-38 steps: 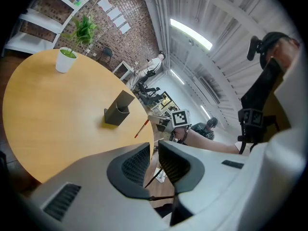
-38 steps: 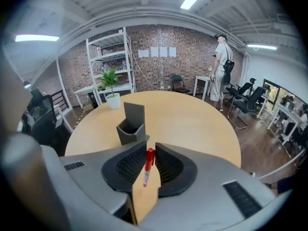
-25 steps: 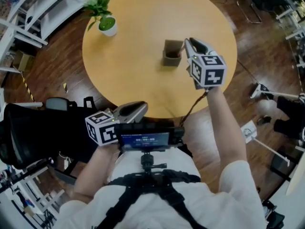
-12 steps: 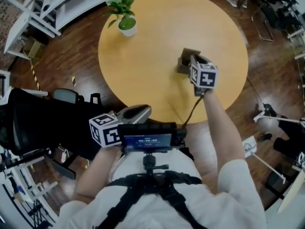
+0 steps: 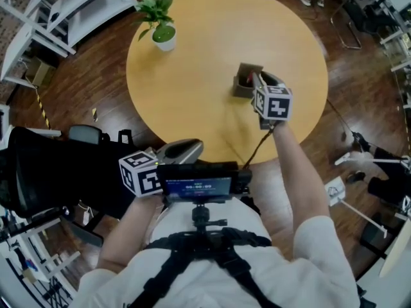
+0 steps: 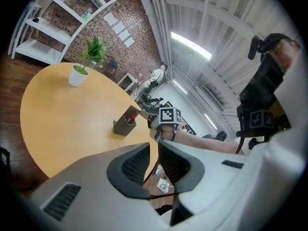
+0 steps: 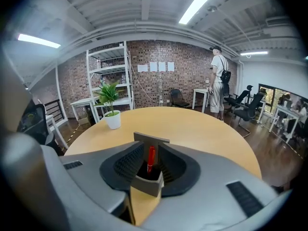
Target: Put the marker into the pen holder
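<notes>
The red marker (image 7: 151,160) stands nearly straight up inside the grey pen holder (image 7: 147,184). The holder sits on the right side of the round wooden table (image 5: 192,76), well apart from the little plant pot (image 5: 164,37) at the far left. The right gripper (image 7: 150,148) is right at the holder, with one jaw on each side of the marker. Its jaws have just been opening. There is a bit of space on both sides of the marker, so the pads do not seem to squeeze it, and it looks like the holder is what keeps it up. The left gripper (image 6: 154,146) waits near the person's body, off the near edge of the table. Its jaws are only a little apart and nothing is between them. I think the job is almost done, because the marker is already in its place. A marker like this is probably light and hard, so it will not bend. It is also smooth and round, so it could slip or roll away if it fell on the table. The best place to grab it would be the top part that pokes out of the holder, pinched from two sides. The holder looks small and may be light too, so a bump from a jaw could push it or knock it over.
</notes>
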Available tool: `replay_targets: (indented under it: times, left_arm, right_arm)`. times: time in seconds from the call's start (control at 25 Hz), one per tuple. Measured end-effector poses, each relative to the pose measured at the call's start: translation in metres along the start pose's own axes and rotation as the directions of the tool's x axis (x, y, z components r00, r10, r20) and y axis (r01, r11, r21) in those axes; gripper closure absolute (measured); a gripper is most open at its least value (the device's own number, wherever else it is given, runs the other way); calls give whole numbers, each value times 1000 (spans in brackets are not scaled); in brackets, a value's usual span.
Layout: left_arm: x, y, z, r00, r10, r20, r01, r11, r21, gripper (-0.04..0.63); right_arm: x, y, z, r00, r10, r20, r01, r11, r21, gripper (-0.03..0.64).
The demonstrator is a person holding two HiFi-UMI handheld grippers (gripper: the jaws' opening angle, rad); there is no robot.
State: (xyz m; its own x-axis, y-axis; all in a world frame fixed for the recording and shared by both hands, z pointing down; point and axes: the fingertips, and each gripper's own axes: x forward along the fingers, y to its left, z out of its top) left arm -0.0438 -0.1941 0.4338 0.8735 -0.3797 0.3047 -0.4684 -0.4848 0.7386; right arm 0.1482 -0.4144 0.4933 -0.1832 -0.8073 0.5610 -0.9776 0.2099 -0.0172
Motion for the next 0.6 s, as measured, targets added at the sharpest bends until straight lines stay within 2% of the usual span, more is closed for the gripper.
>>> replay_targets:
  times: [0.2,0.6]
  left_arm:
    - [-1,4,1,1000,-18,4,18,1000,7,557]
    - [12,-12,1,999,-38,0,38,998,43,558]
  right_arm:
    - [-36,8,5,999,6,42,-6,1000,13,517]
    - [-108,16,-18,998,2,58,-7,997,80,517]
